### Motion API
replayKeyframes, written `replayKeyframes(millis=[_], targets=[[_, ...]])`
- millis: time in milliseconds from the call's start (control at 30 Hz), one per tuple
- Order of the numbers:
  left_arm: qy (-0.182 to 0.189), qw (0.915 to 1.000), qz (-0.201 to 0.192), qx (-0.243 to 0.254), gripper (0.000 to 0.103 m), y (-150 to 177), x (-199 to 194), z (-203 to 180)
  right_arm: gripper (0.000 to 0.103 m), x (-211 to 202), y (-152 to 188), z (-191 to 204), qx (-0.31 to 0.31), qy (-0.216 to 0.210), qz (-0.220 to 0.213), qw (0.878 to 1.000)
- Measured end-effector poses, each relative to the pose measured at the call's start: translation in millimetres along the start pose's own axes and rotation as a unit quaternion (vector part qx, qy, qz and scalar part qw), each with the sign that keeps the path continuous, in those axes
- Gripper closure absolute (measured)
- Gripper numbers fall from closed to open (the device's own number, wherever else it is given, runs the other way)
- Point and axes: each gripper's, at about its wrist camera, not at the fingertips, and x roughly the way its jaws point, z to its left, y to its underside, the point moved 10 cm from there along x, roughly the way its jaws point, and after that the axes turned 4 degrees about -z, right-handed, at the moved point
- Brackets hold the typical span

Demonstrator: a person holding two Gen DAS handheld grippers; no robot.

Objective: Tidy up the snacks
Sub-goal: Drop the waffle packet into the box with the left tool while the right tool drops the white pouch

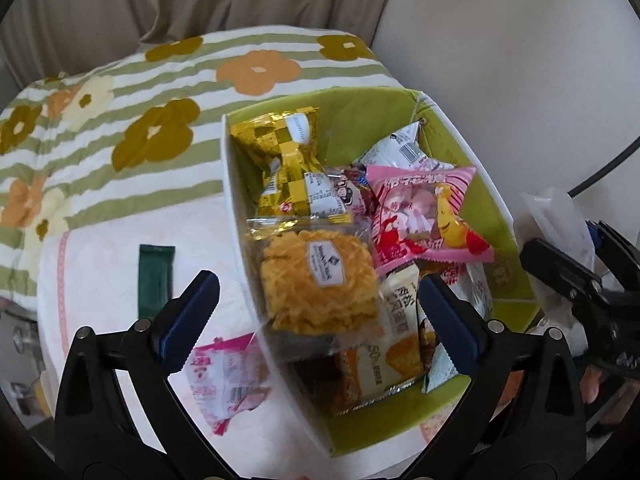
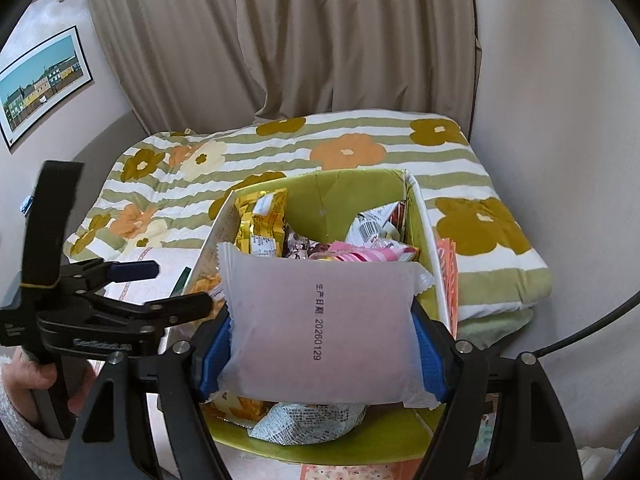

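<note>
A green-lined box (image 1: 360,116) (image 2: 352,192) holds several snack packets: a gold one (image 1: 288,152), a pink one (image 1: 424,216) and a clear pack of yellow pastry (image 1: 320,280). My left gripper (image 1: 320,312) is open and empty, its fingers straddling the box's left wall above the pastry pack. My right gripper (image 2: 320,344) is shut on a white packet (image 2: 320,328) with a printed date, held above the box's near end. The right gripper also shows at the right edge of the left wrist view (image 1: 592,264).
A pink packet (image 1: 228,376) and a dark green packet (image 1: 154,280) lie on the white cloth (image 1: 100,264) left of the box. A flowered striped quilt (image 2: 480,184) lies behind and beside it. Curtains (image 2: 280,40) hang at the back.
</note>
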Motion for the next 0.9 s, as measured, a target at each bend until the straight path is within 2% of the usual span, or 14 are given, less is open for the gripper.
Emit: replayKeyframes(millis=[233, 300, 333, 400, 433, 533, 767, 900], targets=[[-0.015, 0.9997, -0.018, -0.004, 0.004, 3.1, -26.8, 16.4, 0.028, 1.1, -1.6, -1.7, 0.01, -0.007, 0.006, 1.0], [-0.021, 0.9995, -0.025, -0.007, 0.004, 1.9, -32.7, 22.6, 0.024, 8.6, -1.9, -0.2, 0.006, -0.009, 0.018, 1.0], [-0.023, 0.9992, -0.029, -0.011, 0.004, 1.4, -36.0, 26.0, 0.023, 8.8, -4.1, -0.3, 0.005, -0.005, 0.011, 1.0], [-0.022, 0.9989, -0.036, -0.019, 0.004, 1.6, -41.6, 30.9, 0.01, 4.1, -9.8, 1.8, -0.001, -0.006, -0.01, 1.0], [-0.023, 0.9987, -0.04, -0.023, 0.004, 2.6, -44.3, 33.1, 0.009, 1.2, -11.7, 3.1, -0.004, -0.005, -0.017, 1.0], [-0.028, 0.9981, -0.047, -0.03, 0.004, 8.1, -49.4, 38.8, 0.008, -6.2, -11.3, 5.1, -0.009, -0.005, -0.03, 1.0], [-0.035, 0.9968, -0.052, -0.05, 0.004, 27.0, -63.7, 53.4, 0.008, -14.0, 1.9, 16.1, -0.012, -0.01, -0.025, 1.0], [-0.055, 0.9946, -0.064, -0.06, 0.004, 37.1, -83.1, 66.8, 0.008, -22.8, 0.6, 26.6, -0.023, -0.021, -0.038, 0.999]])
